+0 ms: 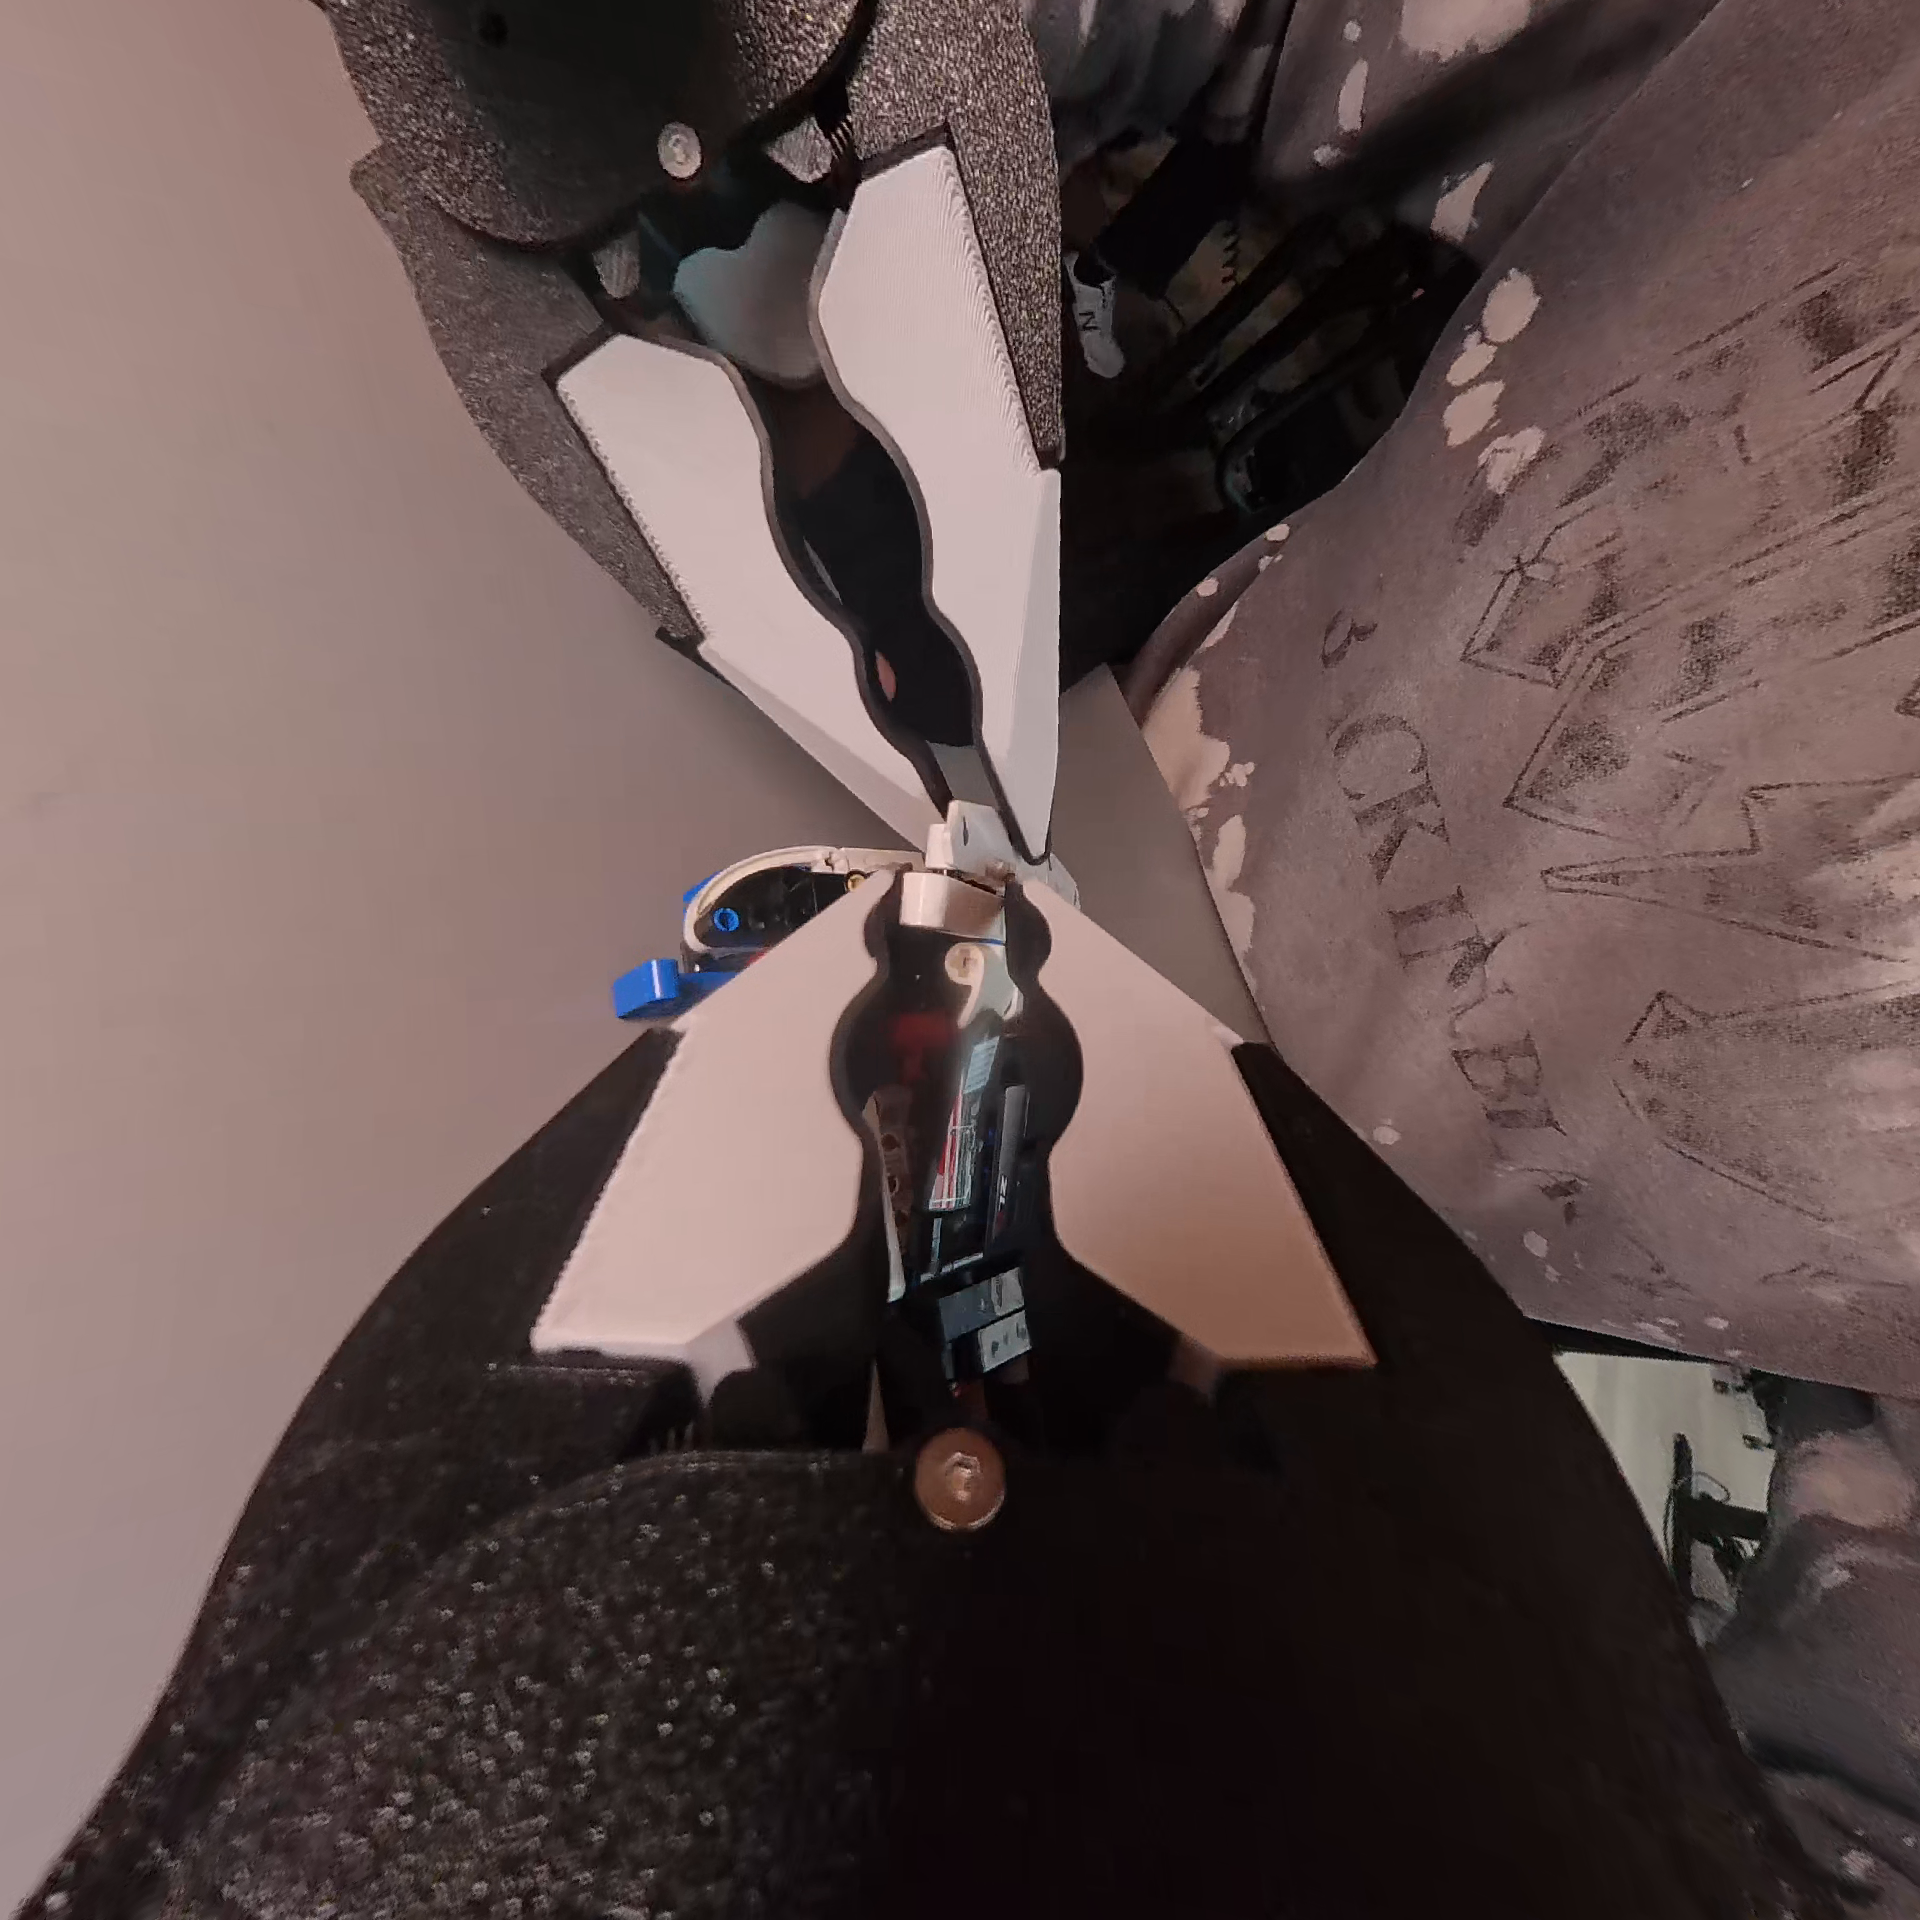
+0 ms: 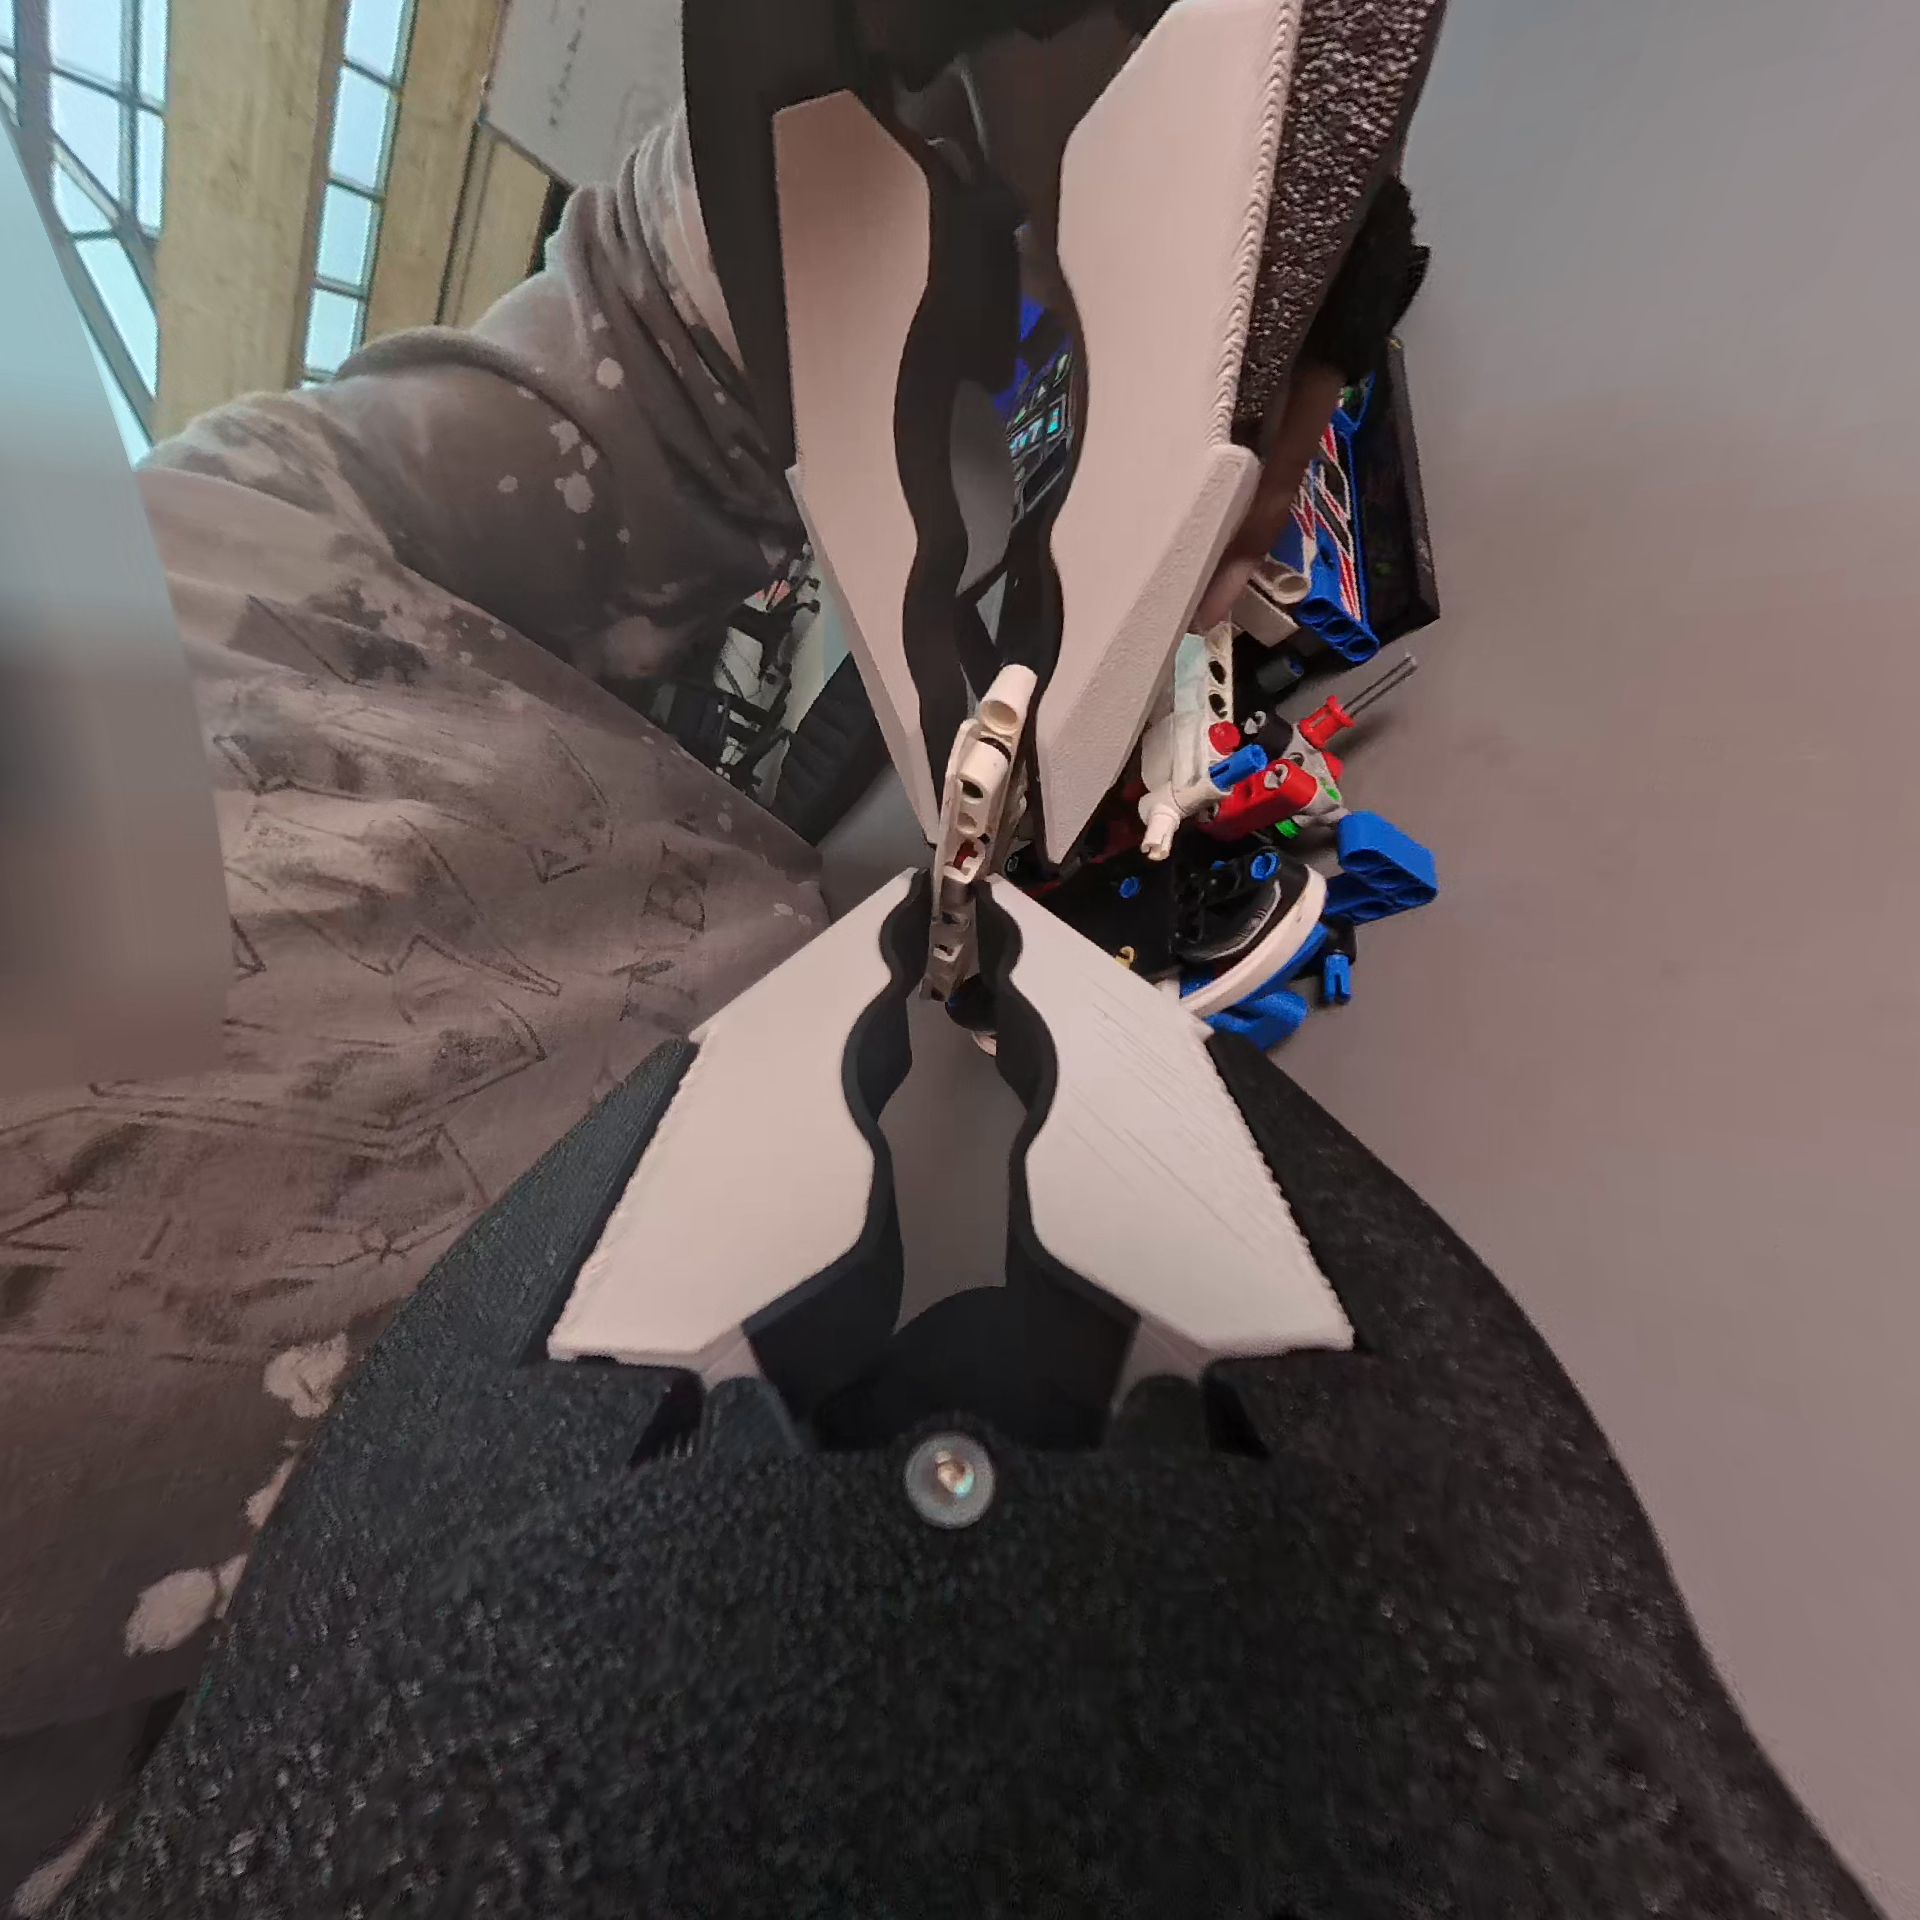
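Both tools clamped, apparently on one white toy beam [image 2: 971, 821], loose bricks [image 2: 1278, 821] beside.

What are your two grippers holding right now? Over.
Left gripper and right gripper both shut on the white beam piece, tip to tip. Loose building pieces piled beside. Person's grey sweatshirt close behind.

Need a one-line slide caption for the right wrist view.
Right gripper and left gripper pinch one white holed building beam from opposite ends beside scattered toy construction parts.
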Tool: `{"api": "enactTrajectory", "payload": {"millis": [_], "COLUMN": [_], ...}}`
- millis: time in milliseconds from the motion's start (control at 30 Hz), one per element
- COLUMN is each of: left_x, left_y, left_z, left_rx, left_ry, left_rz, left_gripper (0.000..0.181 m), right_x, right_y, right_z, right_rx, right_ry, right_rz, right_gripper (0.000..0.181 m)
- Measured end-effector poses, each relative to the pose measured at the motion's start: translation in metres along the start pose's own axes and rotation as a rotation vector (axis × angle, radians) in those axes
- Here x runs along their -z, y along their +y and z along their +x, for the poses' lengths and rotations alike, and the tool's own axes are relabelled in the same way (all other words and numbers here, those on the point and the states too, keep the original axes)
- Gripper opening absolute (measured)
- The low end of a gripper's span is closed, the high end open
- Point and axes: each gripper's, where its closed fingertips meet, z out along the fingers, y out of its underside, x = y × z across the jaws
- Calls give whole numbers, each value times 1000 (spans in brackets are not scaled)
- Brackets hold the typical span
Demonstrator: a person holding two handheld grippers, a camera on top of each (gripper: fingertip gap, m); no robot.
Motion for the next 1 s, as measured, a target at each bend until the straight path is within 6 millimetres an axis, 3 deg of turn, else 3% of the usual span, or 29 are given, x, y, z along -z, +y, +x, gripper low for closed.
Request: {"api": "enactTrajectory", "payload": {"millis": [100, 300, 400, 667, 1000], "left_x": [6, 12, 11, -4, -12], "left_y": [-2, 3, 10, 22, 20], "left_z": [-1, 9, 15, 13, 20], "left_rx": [18, 18, 15, 7, -45], "left_ry": [-20, 26, 53, 17, 36], "left_rz": [39, 60, 27, -97, -56], "left_gripper": [13, 11, 28, 11, 6], "right_x": [-9, -26, -24, -21, -12], "right_y": [0, 5, 6, 2, 10], "right_z": [-2, 3, 3, 2, -5], "right_rx": [-65, -50, -62, 0, -30], "right_ry": [18, 112, 111, 143, 106], "right_rz": [10, -6, -7, -8, 26], "right_gripper": [21, 10, 10, 7, 6]}}
